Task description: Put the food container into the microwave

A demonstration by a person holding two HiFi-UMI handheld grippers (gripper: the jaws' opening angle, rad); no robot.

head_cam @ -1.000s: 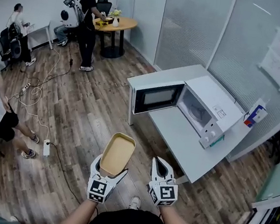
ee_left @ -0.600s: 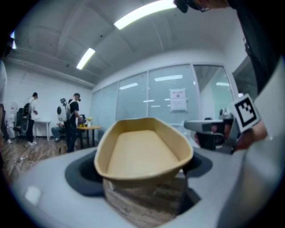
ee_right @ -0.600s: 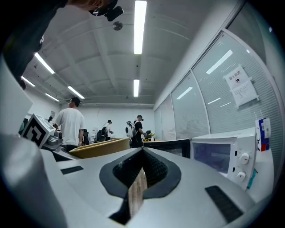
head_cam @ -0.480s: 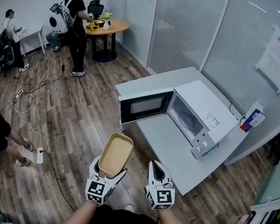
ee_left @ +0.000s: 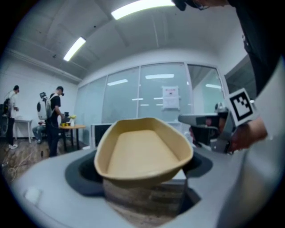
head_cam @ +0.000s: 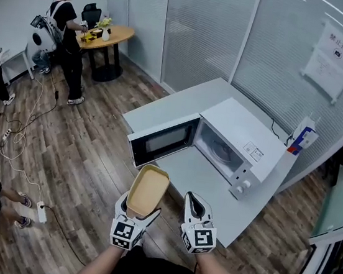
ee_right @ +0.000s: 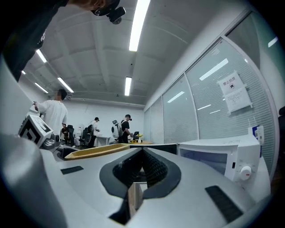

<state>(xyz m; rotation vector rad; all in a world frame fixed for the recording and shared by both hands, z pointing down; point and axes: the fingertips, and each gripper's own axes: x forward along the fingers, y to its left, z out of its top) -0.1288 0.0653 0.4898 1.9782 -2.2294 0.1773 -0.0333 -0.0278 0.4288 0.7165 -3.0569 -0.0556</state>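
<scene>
The left gripper (ee_left: 141, 177) grips the near end of an empty tan food container (ee_left: 142, 149), held roughly level.

Tan-yellow food container (head_cam: 147, 190), white microwave (head_cam: 235, 126) with black door (head_cam: 162, 139), pale grey bench (head_cam: 209, 182), brown wood-plank floor (head_cam: 82, 146), white left hand-held gripper (head_cam: 140, 211) and right hand-held gripper (head_cam: 193, 199) bearing black-and-white square markers, blue-red-white carton (head_cam: 301, 136), white wall notice (head_cam: 330, 57).

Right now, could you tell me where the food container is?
Head view, low centre-left: the food container is held by the left gripper, beside the right gripper, short of the table with the open microwave.
</scene>
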